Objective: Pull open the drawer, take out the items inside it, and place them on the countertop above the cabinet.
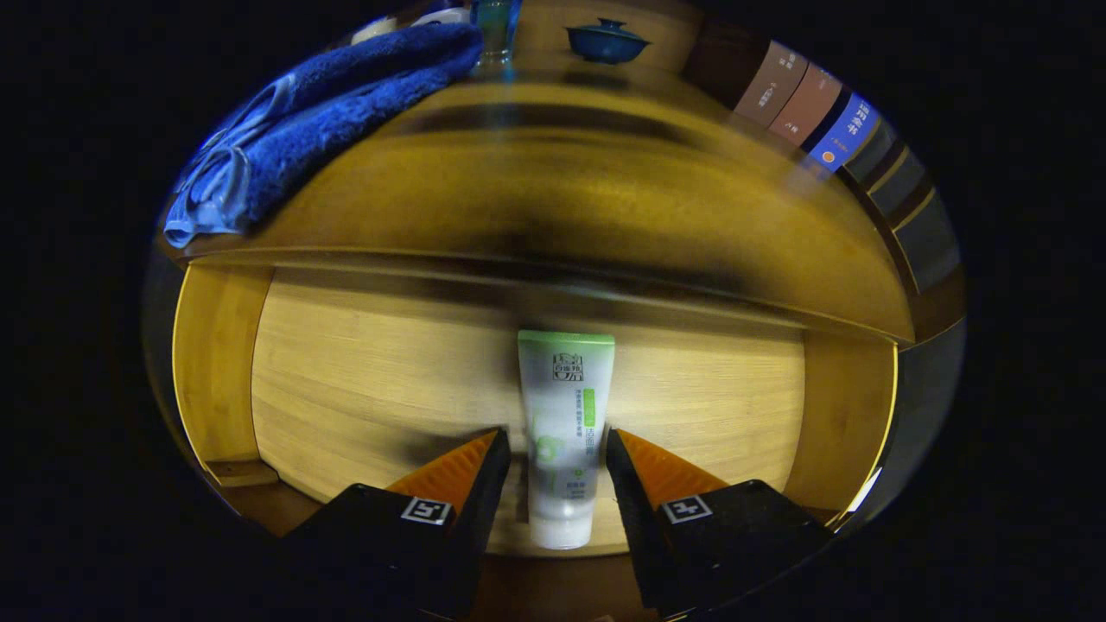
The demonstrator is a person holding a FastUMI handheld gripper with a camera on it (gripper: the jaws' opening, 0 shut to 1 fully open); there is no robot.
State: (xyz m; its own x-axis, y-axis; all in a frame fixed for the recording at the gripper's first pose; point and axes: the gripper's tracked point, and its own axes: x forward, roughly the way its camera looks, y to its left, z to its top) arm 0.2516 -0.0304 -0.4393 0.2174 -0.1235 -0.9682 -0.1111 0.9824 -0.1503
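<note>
A white tube with a green end (pixel 563 406) sits between my two fingers, its cap toward me and its green end pointing away. My gripper (pixel 557 436) is shut on the tube, an orange-and-black finger (pixel 467 471) pressing on each side. The tube looks sharp while the wood behind it is smeared. Below it lies the open drawer (pixel 363 380), a pale wooden box with a bare floor. Beyond the drawer's far side runs the countertop (pixel 553 199), glossy and yellow-brown.
A folded blue towel (pixel 337 104) lies on the countertop's left part. A blue lidded bowl (pixel 607 41) and a glass (pixel 494 34) stand at its back. Several books (pixel 812 108) line the right side. The drawer's side walls (pixel 220 363) rise left and right.
</note>
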